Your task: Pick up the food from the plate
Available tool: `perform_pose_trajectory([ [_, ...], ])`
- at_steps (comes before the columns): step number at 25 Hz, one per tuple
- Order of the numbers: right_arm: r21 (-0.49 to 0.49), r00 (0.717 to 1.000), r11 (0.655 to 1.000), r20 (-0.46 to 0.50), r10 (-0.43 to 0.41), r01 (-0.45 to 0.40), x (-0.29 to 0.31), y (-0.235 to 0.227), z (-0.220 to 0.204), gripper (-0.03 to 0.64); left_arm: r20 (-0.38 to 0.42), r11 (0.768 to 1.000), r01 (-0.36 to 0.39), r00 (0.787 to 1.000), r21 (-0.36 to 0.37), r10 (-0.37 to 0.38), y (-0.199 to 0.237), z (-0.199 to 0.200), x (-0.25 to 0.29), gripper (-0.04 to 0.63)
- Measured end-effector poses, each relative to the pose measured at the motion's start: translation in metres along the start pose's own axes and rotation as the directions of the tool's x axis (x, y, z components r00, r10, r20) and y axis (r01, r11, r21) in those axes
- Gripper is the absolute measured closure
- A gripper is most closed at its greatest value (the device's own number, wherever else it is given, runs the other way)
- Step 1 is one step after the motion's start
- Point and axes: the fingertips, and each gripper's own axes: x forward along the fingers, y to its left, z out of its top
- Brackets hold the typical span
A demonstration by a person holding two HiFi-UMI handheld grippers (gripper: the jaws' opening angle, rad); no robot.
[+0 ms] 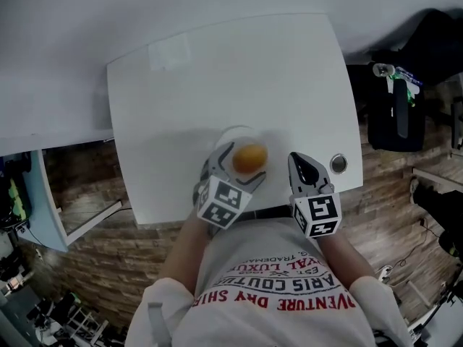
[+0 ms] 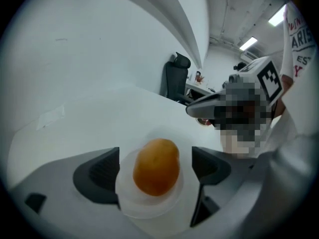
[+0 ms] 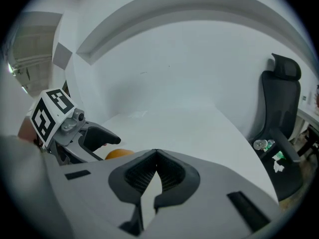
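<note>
Now | food (image 1: 250, 158) on plate (image 2: 149, 212) | left gripper (image 2: 155, 169) nearer: jaws spread either side of food, not touching; its long axis runs along them | right gripper (image 3: 155, 176) right of plate, jaws pressed together, empty

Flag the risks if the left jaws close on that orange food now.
1. The orange food is rounded. The left gripper's open jaws straddle it without touching, so an off-centre close may roll it off the plate.
2. The jaws flank the plate rim and could pinch or drag the plate, which sits near the table edge.
3. The right gripper, shut and empty, is close alongside.
</note>
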Motion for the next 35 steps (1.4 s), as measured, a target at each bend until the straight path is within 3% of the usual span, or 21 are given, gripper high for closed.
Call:
perform_pose_trajectory([
  [4, 0.005, 1.000, 1.000, -0.023, 0.003, -0.003, 0.010, -0.009, -0.003, 0.606, -0.086, 0.998, 0.049, 0.995, 0.043, -0.045, -0.001, -0.009, 0.019, 0.164],
  [13, 0.013, 0.999, 1.000, -0.035, -0.004, 0.005, 0.025, -0.028, -0.004, 0.606, -0.176, 0.993, 0.070, 0.983, 0.095, -0.052, -0.002, -0.024, 0.045, 0.166],
  [18, -0.033, 1.000, 0.999, -0.029, -0.010, 0.009, 0.026, -0.030, -0.002, 0.606, -0.186, 0.991, 0.073, 0.981, 0.113, -0.052, 0.001, -0.025, 0.045, 0.177],
  [20, -0.035, 1.000, 0.999, -0.031, -0.007, 0.006, 0.027, -0.029, -0.003, 0.606, -0.191, 0.991, 0.065, 0.981, 0.120, -0.041, 0.005, -0.025, 0.044, 0.232],
  [26, -0.037, 1.000, 0.999, -0.030, 0.000, -0.001, 0.026, -0.027, -0.002, 0.606, -0.195, 0.991, 0.067, 0.980, 0.119, -0.043, 0.006, -0.026, 0.045, 0.232],
  [29, -0.041, 1.000, 0.999, -0.018, 0.004, -0.005, 0.023, -0.024, 0.002, 0.606, -0.166, 0.990, 0.030, 0.986, 0.137, -0.006, 0.009, -0.018, 0.038, 0.232],
  [35, -0.068, 1.000, 0.998, 0.018, 0.013, -0.012, 0.015, -0.012, 0.013, 0.606, 0.017, 0.991, -0.099, 0.995, 0.093, 0.098, 0.020, 0.022, -0.004, 0.232],
])
